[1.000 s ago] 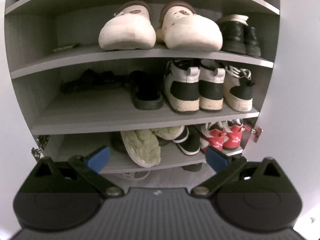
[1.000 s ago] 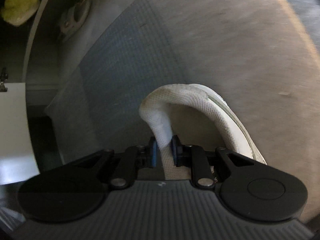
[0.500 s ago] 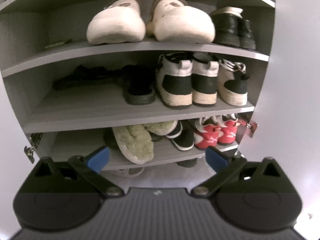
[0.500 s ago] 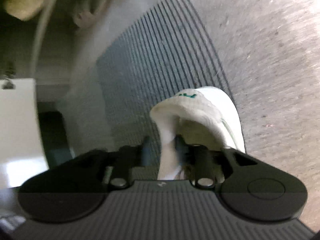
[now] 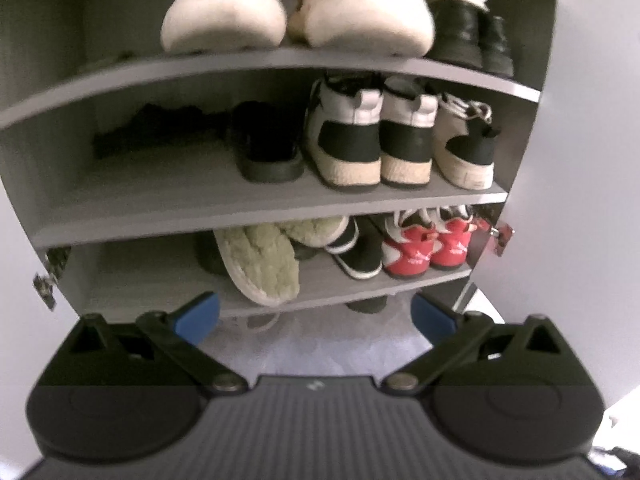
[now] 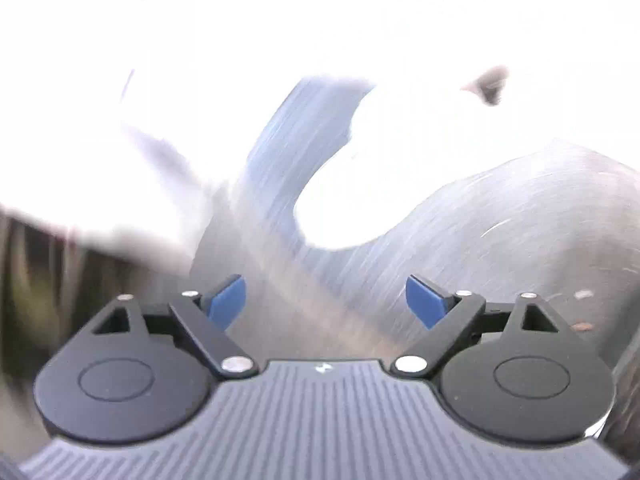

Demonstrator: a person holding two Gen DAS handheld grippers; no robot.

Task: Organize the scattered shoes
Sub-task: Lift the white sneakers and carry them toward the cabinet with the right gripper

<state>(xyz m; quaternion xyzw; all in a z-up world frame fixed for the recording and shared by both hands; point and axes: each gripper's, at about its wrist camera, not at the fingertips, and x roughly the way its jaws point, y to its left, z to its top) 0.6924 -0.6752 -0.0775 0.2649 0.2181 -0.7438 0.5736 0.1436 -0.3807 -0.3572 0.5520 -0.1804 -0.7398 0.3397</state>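
On the open shoe cabinet [image 5: 248,208]: paired shoes fill three shelves; green fuzzy slippers [image 5: 264,264] lie askew, overhanging the lowest shelf's lip. Left gripper [image 5: 314,314] spread wide, empty, facing them. Right gripper [image 6: 326,300] also wide, empty, view smeared and overexposed; risk: blind reach knocks slippers off.

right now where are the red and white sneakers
In the left wrist view, the red and white sneakers sit at the right end of the lowest visible shelf, heels out, right of a black and white shoe.
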